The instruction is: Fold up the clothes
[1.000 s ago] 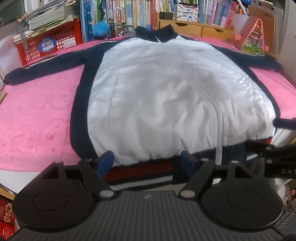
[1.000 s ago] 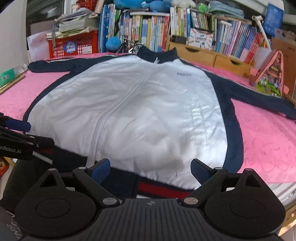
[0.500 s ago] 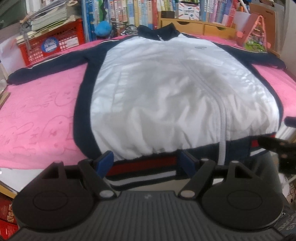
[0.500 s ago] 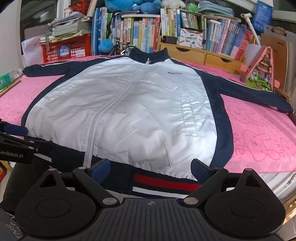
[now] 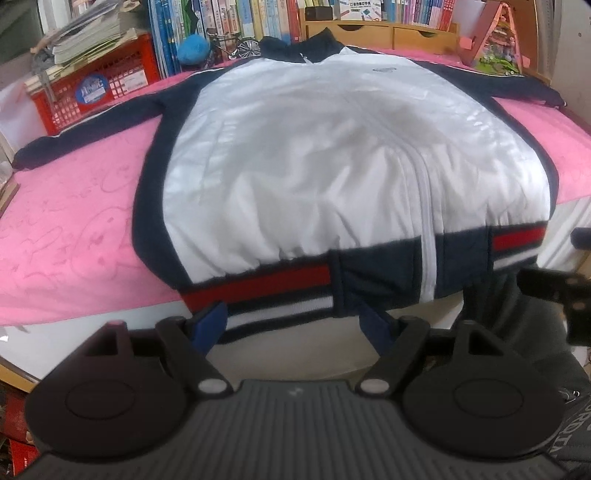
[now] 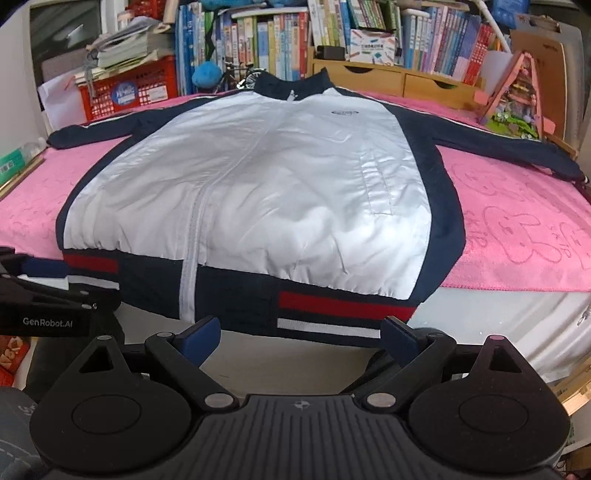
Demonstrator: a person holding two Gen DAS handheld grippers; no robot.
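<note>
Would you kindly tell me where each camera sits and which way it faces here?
Left wrist: on the left tool, angled down at the jacket's striped hem; own open fingers show, the right tool at the edge.
Right wrist: on the right tool, facing the hem's other end; the left tool at the edge.
Shared: jacket, pink cover, red crate, bookshelf.

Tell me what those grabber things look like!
Each hand-held gripper is black plastic with two round discs, a ribbed grey middle, and two black arms ending in blue pads. The left hand-held gripper and the right hand-held gripper look alike. White letters on the left one's side, seen from the right camera, read GenRobot.AI.
</note>
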